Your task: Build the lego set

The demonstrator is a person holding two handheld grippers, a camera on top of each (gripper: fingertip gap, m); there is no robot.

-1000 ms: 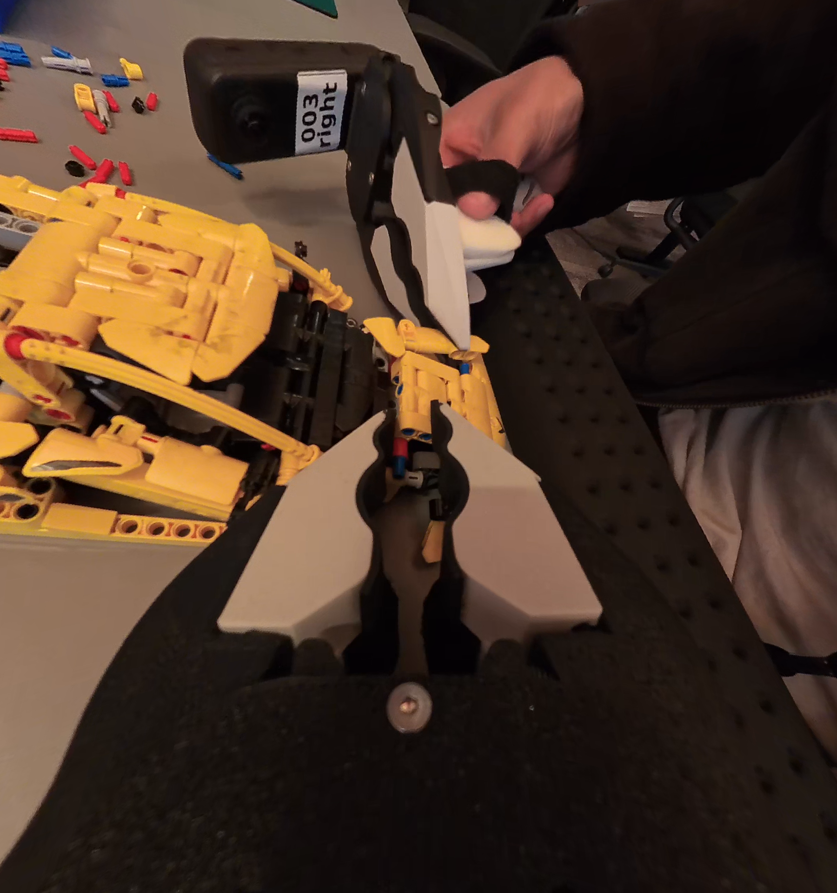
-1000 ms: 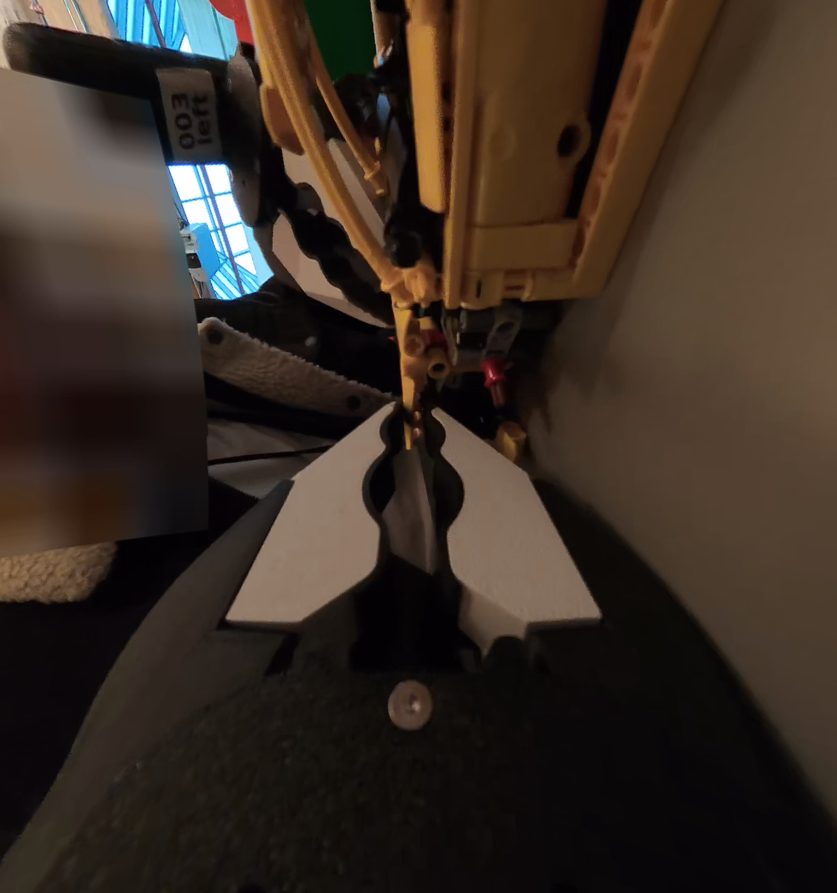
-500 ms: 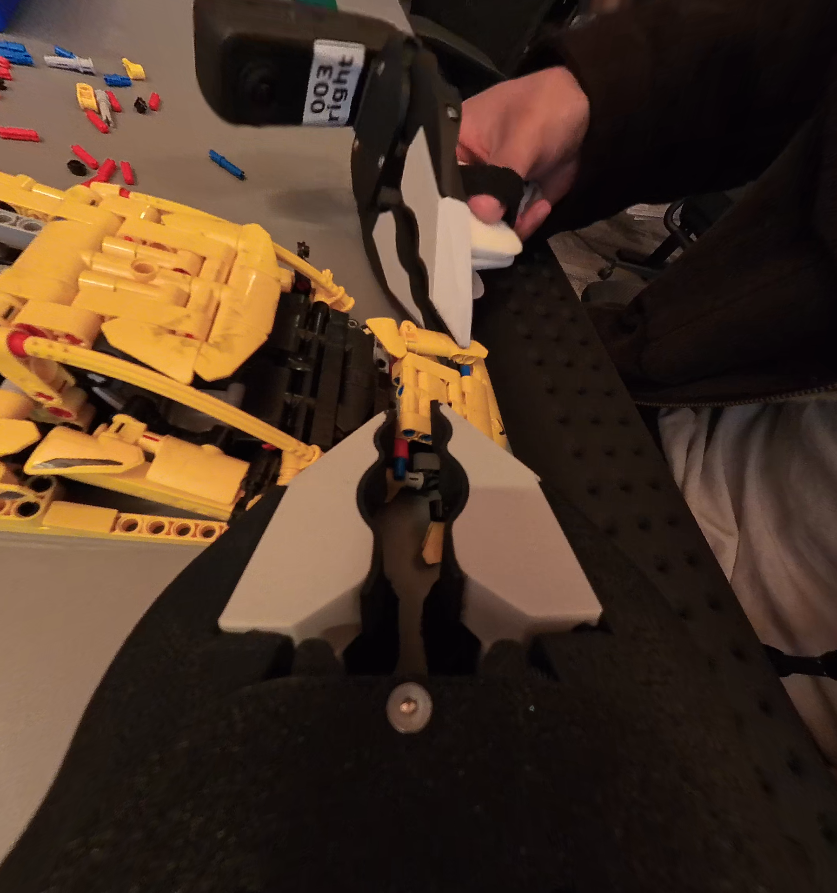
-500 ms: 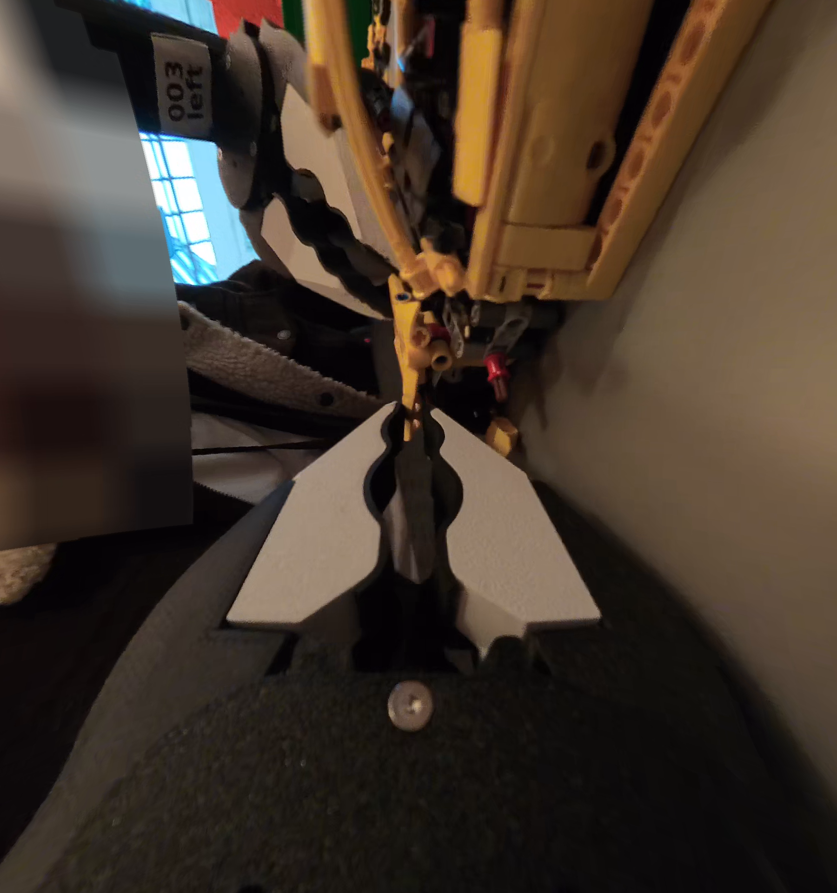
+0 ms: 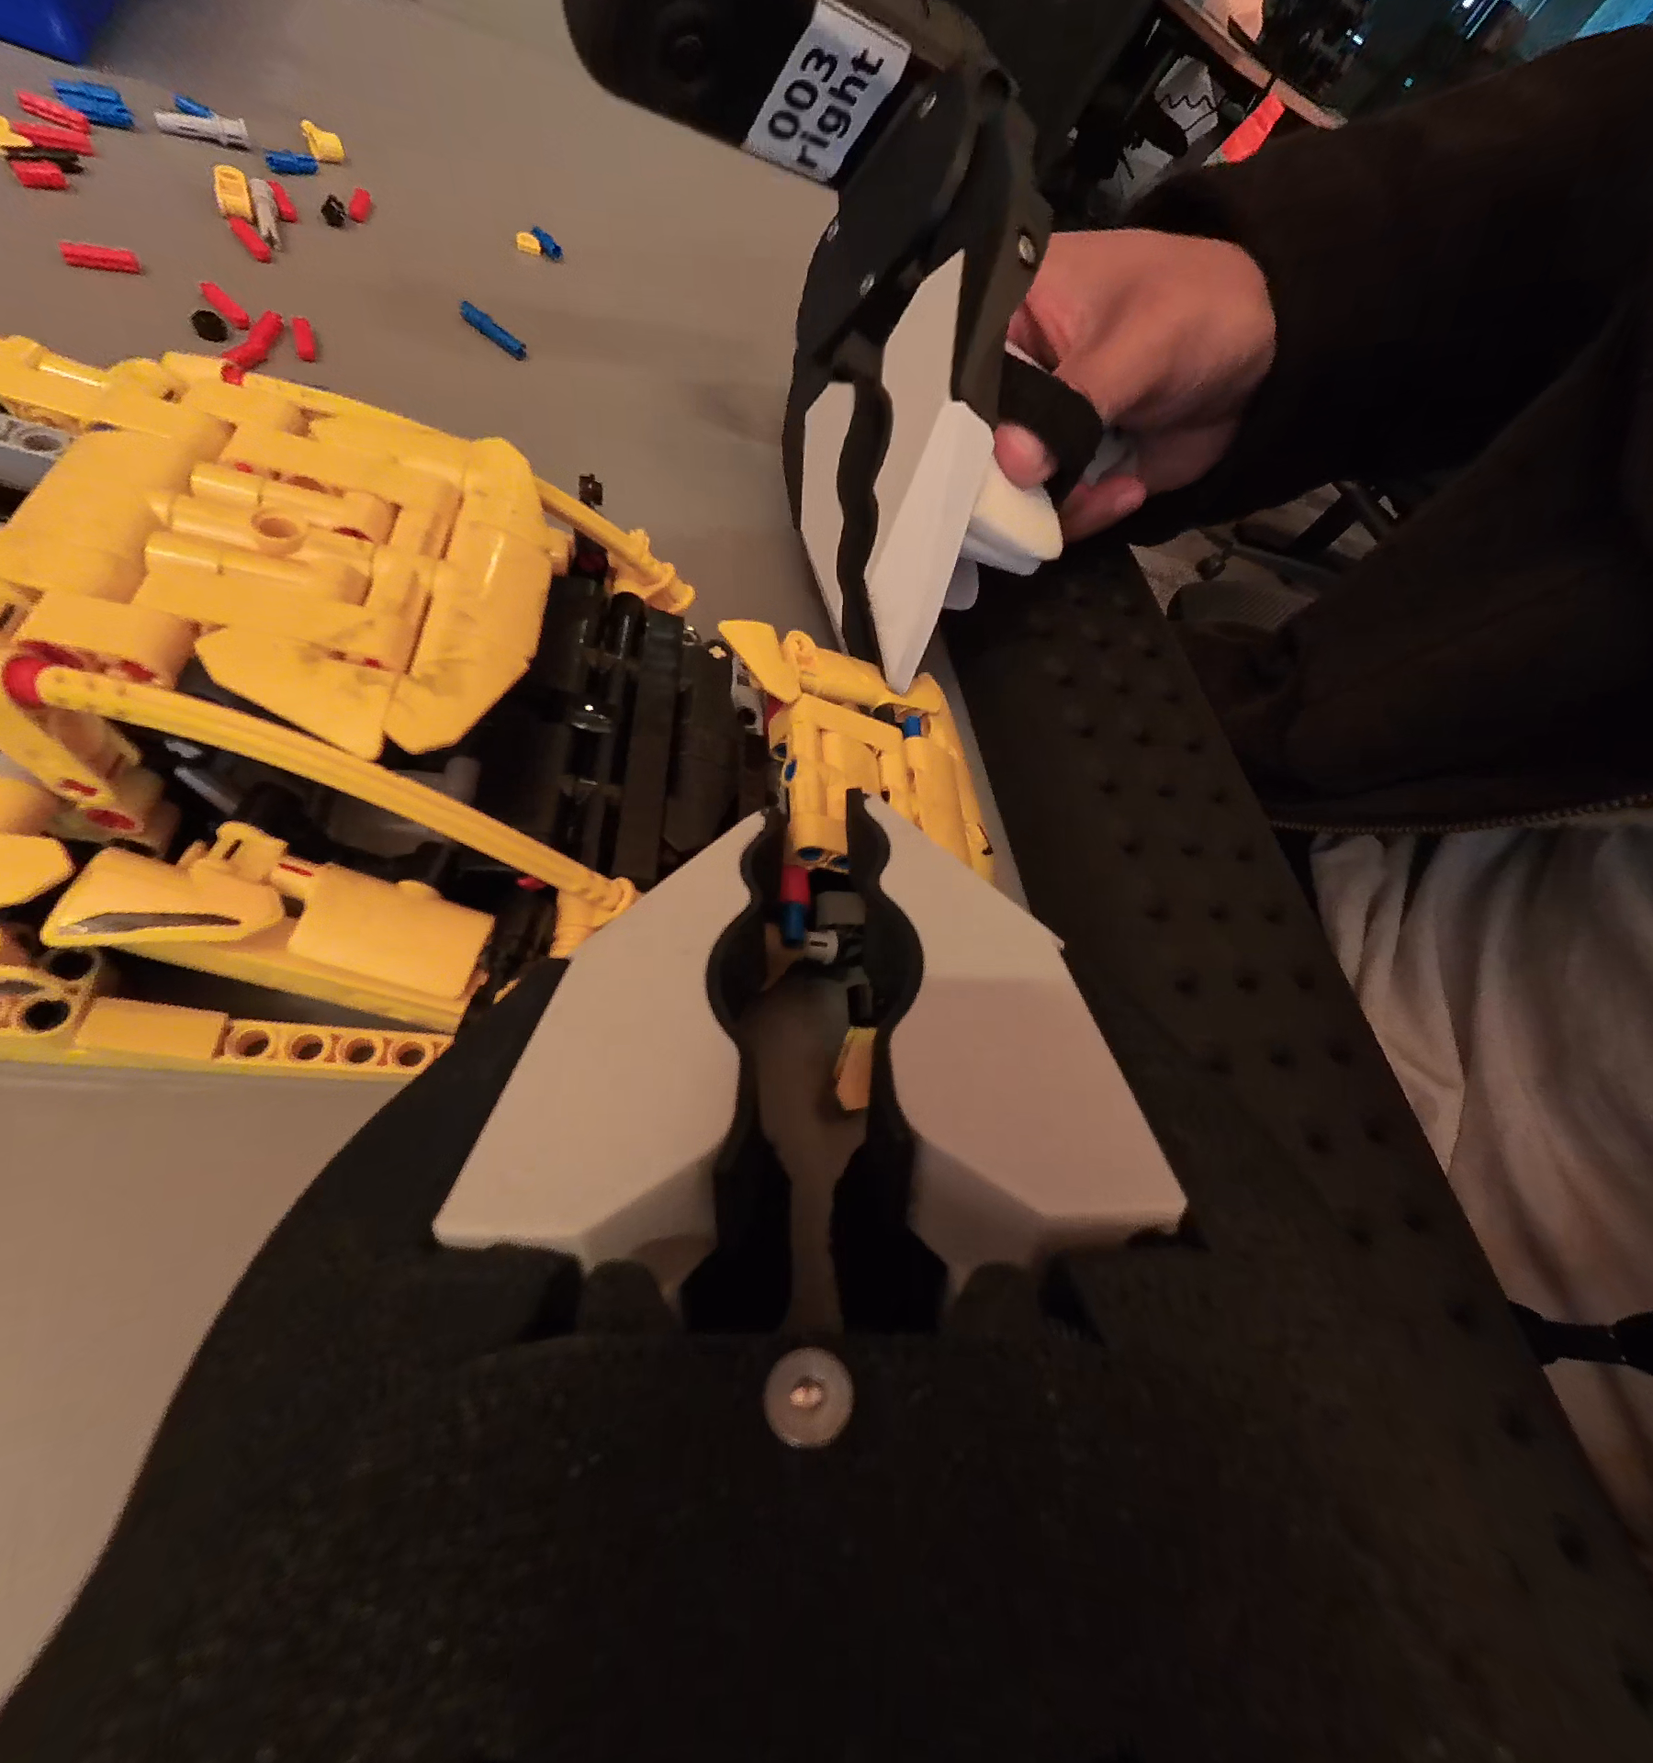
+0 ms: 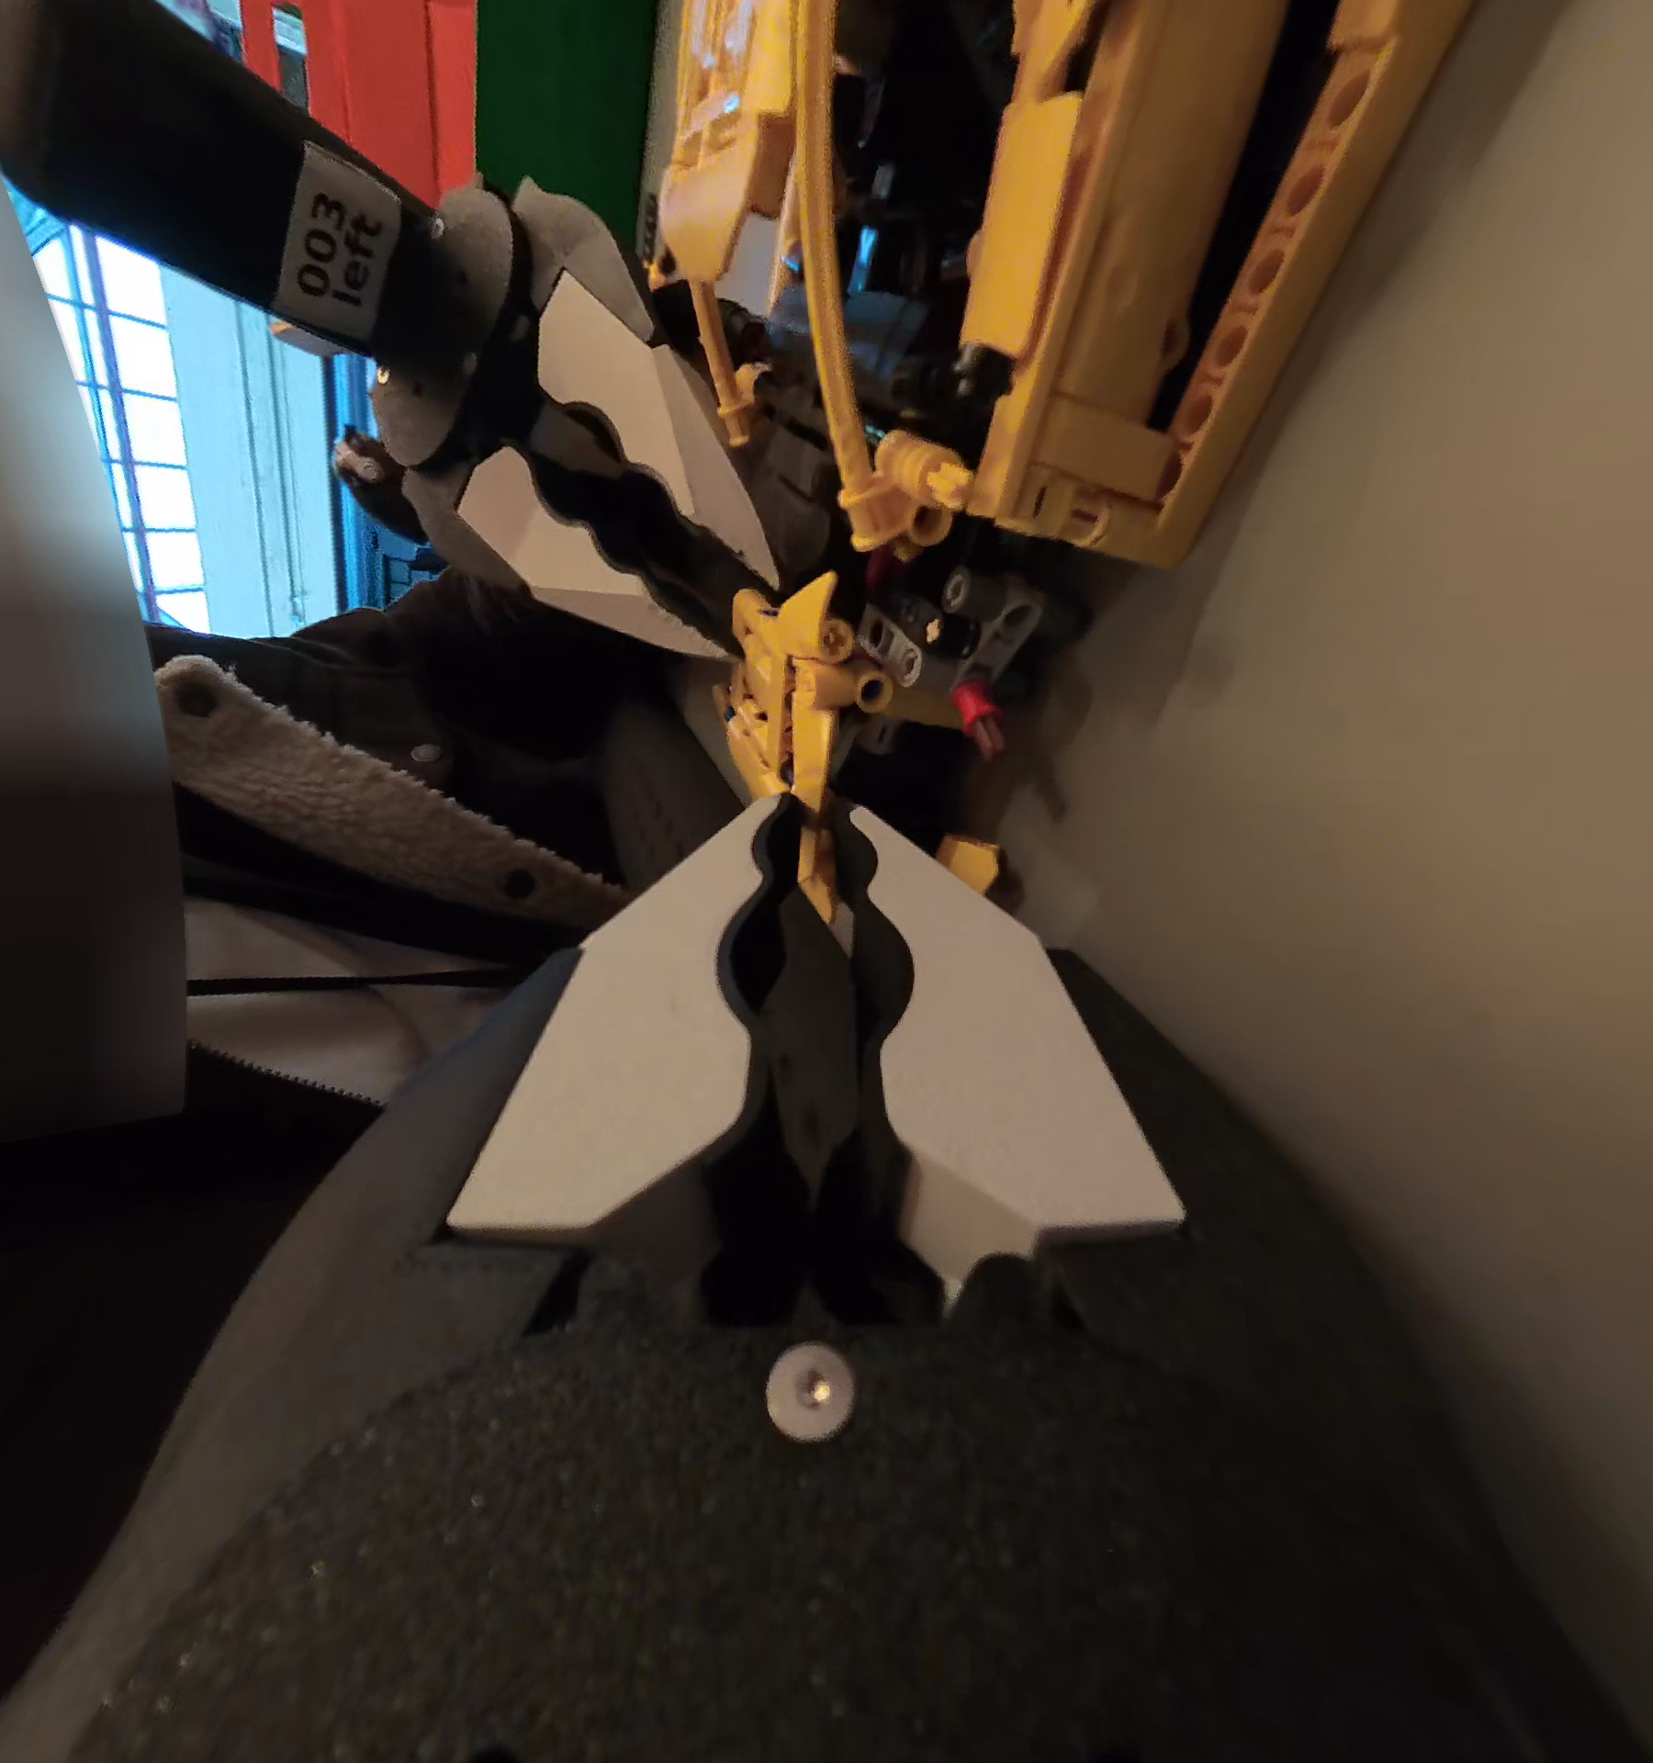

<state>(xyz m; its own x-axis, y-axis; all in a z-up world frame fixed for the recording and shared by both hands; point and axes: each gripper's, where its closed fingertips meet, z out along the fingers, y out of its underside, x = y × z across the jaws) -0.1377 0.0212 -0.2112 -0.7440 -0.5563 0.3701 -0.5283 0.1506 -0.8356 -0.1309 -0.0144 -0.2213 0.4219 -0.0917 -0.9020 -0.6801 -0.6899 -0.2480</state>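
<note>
A large yellow lego car model lies on the grey table. A small yellow sub-assembly sits at its near end by the table edge. My left gripper is shut on the near end of this sub-assembly. My right gripper comes down from above, its tips on the sub-assembly's far side. In the right wrist view my right gripper is shut on a thin yellow part of the sub-assembly. The left gripper touches it from the left, and the car model fills the top.
Loose red, blue and yellow pieces lie scattered at the far left of the table, with a blue pin nearer. A black perforated strip runs along the table edge. A person's hand holds the right gripper's handle.
The right gripper's body has swung up and to the right while its tips stay on the sub-assembly. The right wrist view has turned and drawn back. The left gripper has held still.
</note>
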